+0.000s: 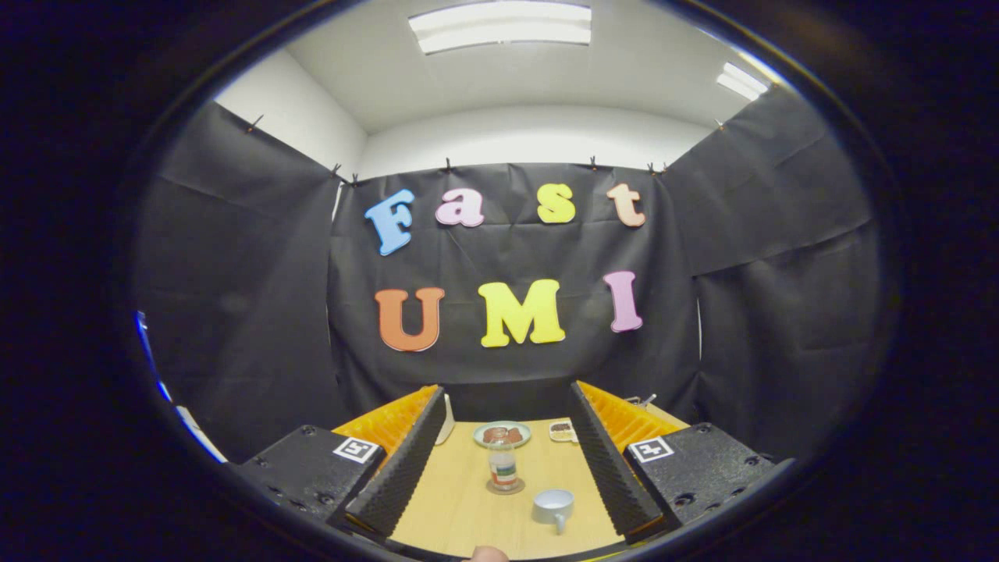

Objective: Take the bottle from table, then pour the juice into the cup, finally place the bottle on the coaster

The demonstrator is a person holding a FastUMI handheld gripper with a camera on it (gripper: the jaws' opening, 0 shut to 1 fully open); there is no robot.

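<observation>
In the gripper view the tool (499,476) is seen spread wide, its two fingers flanking the worktop (445,507) with nothing pinched between them. The bottle (503,466) stands upright straight ahead, between the lines of the two fingers and well beyond their reach, its long axis vertical. It is seen resting on a round coaster (505,489), which is where the task sentence wants it in the end (whether it was set there by the task or simply stands there cannot be told from one moment). The cup (553,507) sits nearer to the tool than the bottle and slightly to the right, its mouth turned upward and its handle pointing toward the tool; what it holds cannot be made out. Beyond the bottle a plate (502,434) with something brown on it is seen, and a small dish (561,430) just to its right. The scene would fit both a bottle yet to be lifted and one already set back. The worktop is pale wood, bare around the things; black cloth walls close the booth, with ceiling lights above
</observation>
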